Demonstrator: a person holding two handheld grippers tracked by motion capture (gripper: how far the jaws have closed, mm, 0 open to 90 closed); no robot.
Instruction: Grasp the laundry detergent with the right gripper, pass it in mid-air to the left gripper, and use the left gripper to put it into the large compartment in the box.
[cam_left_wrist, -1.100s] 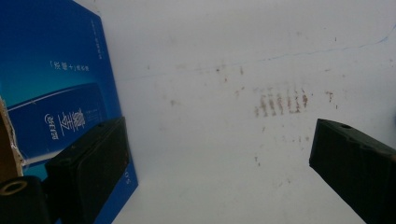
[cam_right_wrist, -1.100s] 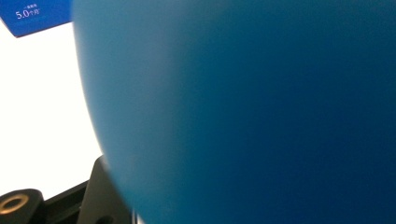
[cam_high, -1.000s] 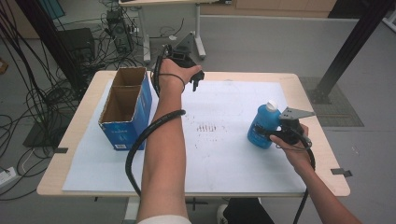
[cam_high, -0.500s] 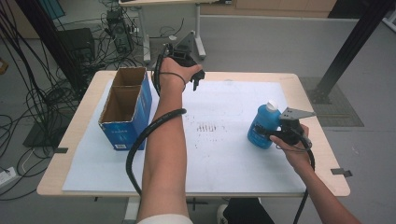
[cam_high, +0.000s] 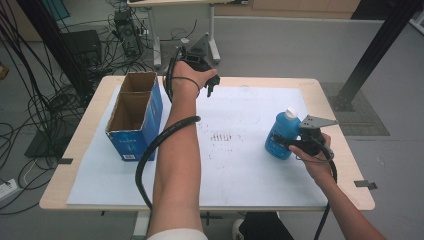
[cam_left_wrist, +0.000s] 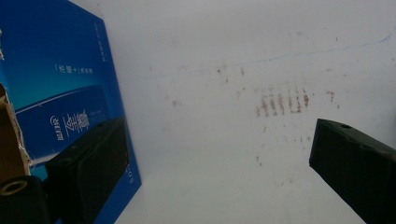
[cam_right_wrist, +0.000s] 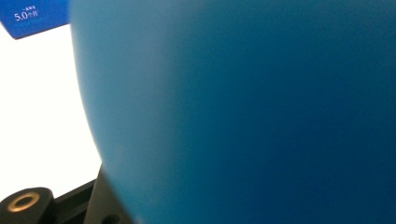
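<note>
R gripper (cam_high: 289, 144) has just closed its jaws on the blue bottle (cam_high: 282, 135) — bottle stands upright on the white sheet (cam_high: 240, 165), right side, probably so it can be lifted w/o spilling. L gripper (cam_high: 212, 85) waits open near the box (cam_high: 131, 121), holding nothing.

Up against my right tongs (cam_high: 292, 145) the blue bottle (cam_right_wrist: 243, 112) sits so close that it is one soft blur, running off the top, right and bottom edges; its cap and base are cut away there. It hides my own jaws, bar a sliver at the lower left. Beyond it, a corner of the blue box (cam_right_wrist: 35, 16) is clipped by the top edge. By my left tongs (cam_left_wrist: 219, 182) the box's print is too small to read.
</note>
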